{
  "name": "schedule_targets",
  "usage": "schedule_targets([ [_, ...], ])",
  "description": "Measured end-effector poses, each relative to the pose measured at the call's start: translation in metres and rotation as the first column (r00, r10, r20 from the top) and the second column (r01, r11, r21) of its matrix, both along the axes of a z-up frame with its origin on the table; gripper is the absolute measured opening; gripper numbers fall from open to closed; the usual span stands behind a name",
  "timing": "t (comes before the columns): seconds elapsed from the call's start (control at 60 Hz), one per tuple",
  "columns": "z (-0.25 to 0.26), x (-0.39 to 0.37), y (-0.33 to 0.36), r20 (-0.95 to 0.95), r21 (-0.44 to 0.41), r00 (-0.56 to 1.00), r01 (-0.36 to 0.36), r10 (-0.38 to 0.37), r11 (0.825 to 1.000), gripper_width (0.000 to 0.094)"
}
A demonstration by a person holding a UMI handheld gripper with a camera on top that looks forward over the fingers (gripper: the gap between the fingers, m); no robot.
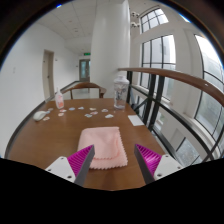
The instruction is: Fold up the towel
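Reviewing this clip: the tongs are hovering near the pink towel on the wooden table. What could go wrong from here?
1. The tongs are open with the pink towel just ahead, between the fingers; a shallow pinch may catch only the top layer, so the fold could come apart.
2. The towel lies near the table edge closest to the tongs, so a drag toward them might pull it off.
3. Small white bits lie scattered beyond the towel; a wide sweep could scatter them.
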State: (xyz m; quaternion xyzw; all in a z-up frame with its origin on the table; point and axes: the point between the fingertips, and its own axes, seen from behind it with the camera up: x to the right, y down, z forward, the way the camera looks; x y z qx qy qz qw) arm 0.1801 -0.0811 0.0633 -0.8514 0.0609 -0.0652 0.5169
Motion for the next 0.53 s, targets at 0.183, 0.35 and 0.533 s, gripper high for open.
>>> schedule_targets([
  [0.183, 0.023, -0.064, -0.063, -0.013, 0.078, 0.996, -0.086, 0.087, 0.993, 0.0843],
  [0.35, 0.033, -0.103, -0.105, 0.028, 0.107, 0.989, -0.147, 0.145, 0.983, 0.0848],
  [0.533, 0.039, -0.125, -0.113, -0.044, 0.148, 0.982, -0.174, 0.183, 0.974, 0.0836],
])
